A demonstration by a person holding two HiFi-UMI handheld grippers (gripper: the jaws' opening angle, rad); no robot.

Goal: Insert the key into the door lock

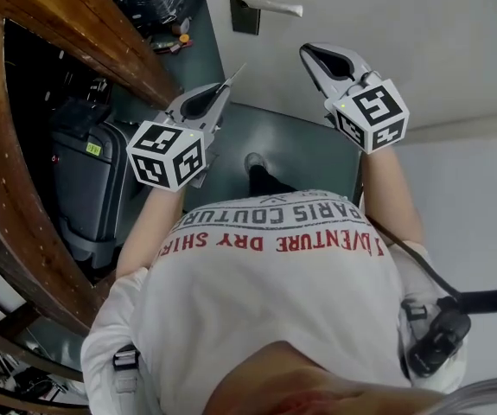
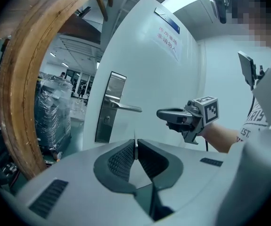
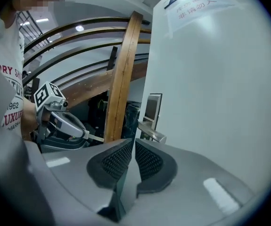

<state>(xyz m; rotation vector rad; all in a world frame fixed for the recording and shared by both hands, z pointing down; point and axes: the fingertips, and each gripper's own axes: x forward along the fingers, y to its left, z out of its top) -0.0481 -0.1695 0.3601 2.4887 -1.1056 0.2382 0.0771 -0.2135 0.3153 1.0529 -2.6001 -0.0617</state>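
While the key (image 1: 234, 76) hangs well short of the lock (image 2: 107, 120), nothing's lined up.
Left gripper (image 2: 135, 147) pinches the key, right gripper (image 3: 133, 147) is pressed shut, empty; that skinny grip could let it twist against the lock.

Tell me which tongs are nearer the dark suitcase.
Left. The left tongs, holding the key, are just right of the suitcase in the head view; the right tongs are farther right, before the white door.

The door handle (image 1: 270, 7) sat top centre, the left gripper (image 1: 224, 89) below-left of it, the right gripper (image 1: 309, 54) below-right, a suitcase (image 1: 84, 188) far left.
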